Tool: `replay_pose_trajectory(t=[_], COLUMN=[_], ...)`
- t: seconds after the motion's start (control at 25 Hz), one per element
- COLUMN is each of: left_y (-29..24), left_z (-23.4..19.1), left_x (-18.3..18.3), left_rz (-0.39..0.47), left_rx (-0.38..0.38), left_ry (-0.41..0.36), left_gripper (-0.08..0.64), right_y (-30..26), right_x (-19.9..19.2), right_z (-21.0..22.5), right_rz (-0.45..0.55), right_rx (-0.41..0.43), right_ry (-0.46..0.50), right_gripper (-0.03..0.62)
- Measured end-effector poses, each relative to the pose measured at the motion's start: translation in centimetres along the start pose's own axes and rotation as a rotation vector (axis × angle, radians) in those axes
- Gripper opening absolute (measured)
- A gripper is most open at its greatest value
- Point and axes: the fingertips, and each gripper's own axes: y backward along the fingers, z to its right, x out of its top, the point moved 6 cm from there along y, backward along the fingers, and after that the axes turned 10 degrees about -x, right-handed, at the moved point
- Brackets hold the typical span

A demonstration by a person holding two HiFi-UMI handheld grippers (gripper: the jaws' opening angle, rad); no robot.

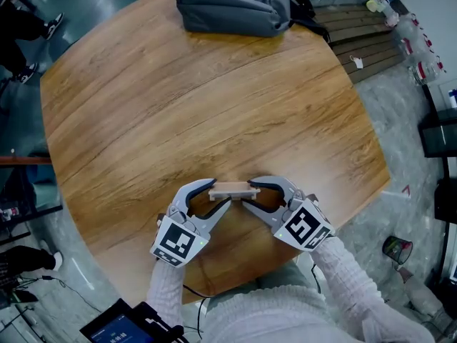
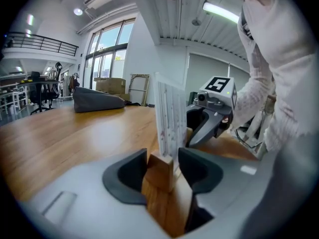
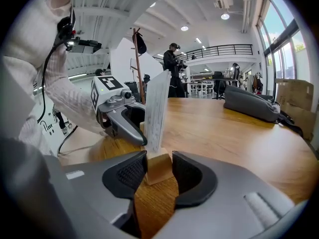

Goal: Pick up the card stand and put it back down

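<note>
Head view: the card stand (image 1: 233,189) sits by the worktop's (image 1: 143,106) near edge, long axis crosswise, one end toward each tool. Left gripper view: the left tool (image 2: 163,164) straddles one end, a sliver short of gripping. Right gripper view: the right tool (image 3: 159,171) clamps the other end.

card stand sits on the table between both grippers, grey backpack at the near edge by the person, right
No: the grey backpack lies at the far edge of the table, as the head view shows. The card stand does sit between the left gripper and right gripper.
</note>
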Motion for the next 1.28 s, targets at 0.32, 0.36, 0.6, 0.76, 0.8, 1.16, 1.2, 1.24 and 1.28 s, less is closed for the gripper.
replay_pose_trajectory(t=[0.32,0.36,0.6,0.76,0.8,1.16,1.2,1.24,1.28], left_y=[0.0,0.0,0.4,0.8,1.0,4.4,4.9,5.4,5.9], left_z=[0.2,0.2,0.2,0.6,0.8,3.1,3.5,4.0,4.3], left_x=[0.0,0.1,1.0,2.1,2.5,7.1,7.7,8.4,9.0], left_rz=[-0.01,-0.012,0.005,0.02,0.027,0.071,0.072,0.076,0.083], left_rx=[-0.007,-0.006,0.012,0.025,0.026,0.082,0.09,0.096,0.102], left_ry=[-0.012,-0.011,-0.021,-0.013,-0.01,-0.04,-0.045,-0.048,-0.05], left_gripper=[0.186,0.186,0.186,0.186,0.186,0.186,0.186,0.186,0.186], right_y=[0.1,0.1,0.5,1.5,1.9,5.7,6.3,6.8,7.4], right_x=[0.1,0.2,0.9,1.8,2.2,7.0,7.7,8.3,8.9], right_z=[0.1,0.1,0.4,0.7,0.7,-0.1,-0.3,-0.5,-0.6], right_rz=[-0.012,-0.012,0.011,0.02,0.024,0.077,0.084,0.091,0.099], right_rx=[0.003,0.002,-0.003,-0.003,-0.003,0.006,0.01,0.015,0.02], right_ry=[0.028,0.03,0.028,0.031,0.034,0.071,0.072,0.071,0.067], right_gripper=[0.152,0.152,0.15,0.15,0.15,0.15,0.15,0.15,0.15])
